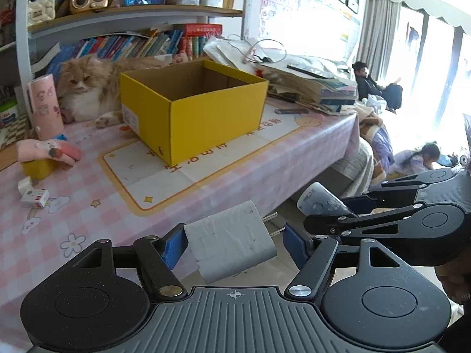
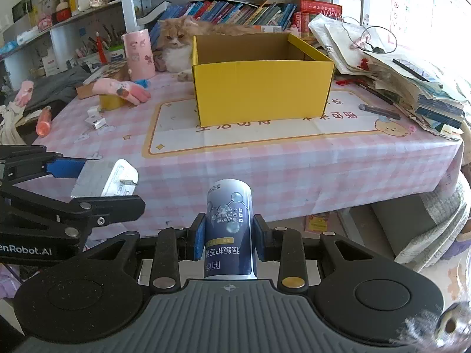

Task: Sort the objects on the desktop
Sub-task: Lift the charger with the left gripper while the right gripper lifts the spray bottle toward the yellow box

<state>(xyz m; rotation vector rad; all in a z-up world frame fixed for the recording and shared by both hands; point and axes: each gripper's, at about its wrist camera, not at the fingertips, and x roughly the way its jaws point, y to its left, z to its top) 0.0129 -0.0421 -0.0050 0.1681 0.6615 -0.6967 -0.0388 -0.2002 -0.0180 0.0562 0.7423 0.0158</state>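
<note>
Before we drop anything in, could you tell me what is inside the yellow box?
The yellow box shows only bare brown inner walls; nothing rises above its rim. Its floor is hidden by the front wall, so flat items cannot be ruled out.

My white two-prong plastic charger plug (image 1: pixel 232 241) and upright dark-blue labelled cylindrical bottle (image 2: pixel 229 229) hang before the open yellow cardboard box (image 2: pixel 262 88).

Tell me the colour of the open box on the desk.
Yellow outside, plain brown cardboard inside; the box shows best in the right wrist view.

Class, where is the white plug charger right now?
In both views, the white plug charger sits between the left gripper's fingers, off the table's near edge.
</note>
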